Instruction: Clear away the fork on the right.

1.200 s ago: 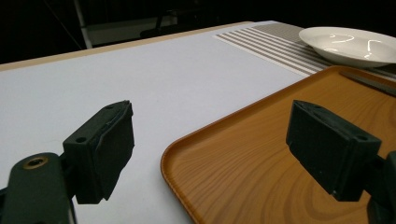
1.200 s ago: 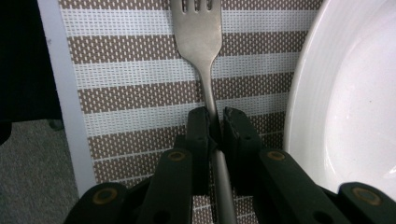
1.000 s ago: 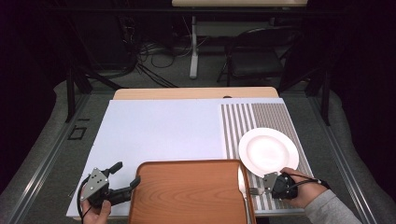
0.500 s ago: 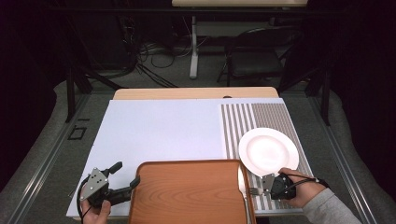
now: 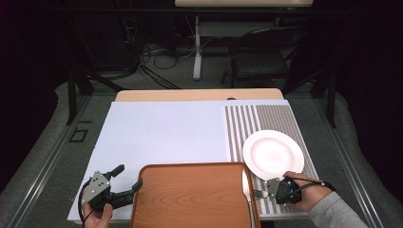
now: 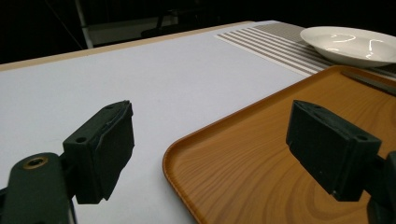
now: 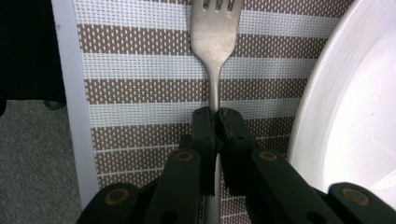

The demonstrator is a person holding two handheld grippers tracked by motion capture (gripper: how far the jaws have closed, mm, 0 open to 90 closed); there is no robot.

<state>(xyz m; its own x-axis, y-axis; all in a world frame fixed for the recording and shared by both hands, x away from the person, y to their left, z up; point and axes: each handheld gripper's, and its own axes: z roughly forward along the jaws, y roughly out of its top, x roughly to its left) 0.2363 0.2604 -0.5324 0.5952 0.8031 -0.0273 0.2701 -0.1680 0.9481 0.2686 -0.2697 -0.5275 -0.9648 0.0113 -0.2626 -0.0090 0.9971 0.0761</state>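
Observation:
My right gripper (image 7: pixel 217 114) is shut on the handle of a metal fork (image 7: pixel 214 37). The fork's tines point away over the brown-and-white striped placemat (image 7: pixel 140 70), just left of the white plate (image 7: pixel 355 93). In the high view this gripper (image 5: pixel 267 193) sits at the table's front right, between the plate (image 5: pixel 273 153) and the wooden tray (image 5: pixel 190 199). My left gripper (image 6: pixel 210 140) is open, its jaws spread on either side of the tray's near left corner (image 6: pixel 187 154) without touching it. From above, the left gripper (image 5: pixel 130 175) is at the tray's left edge.
A knife (image 6: pixel 369 81) lies along the tray's far right side. The white table cover (image 5: pixel 161 133) stretches behind the tray. The table's front edge runs just left of the fork, with grey floor (image 7: pixel 32 163) beyond. A chair and cables stand behind the table.

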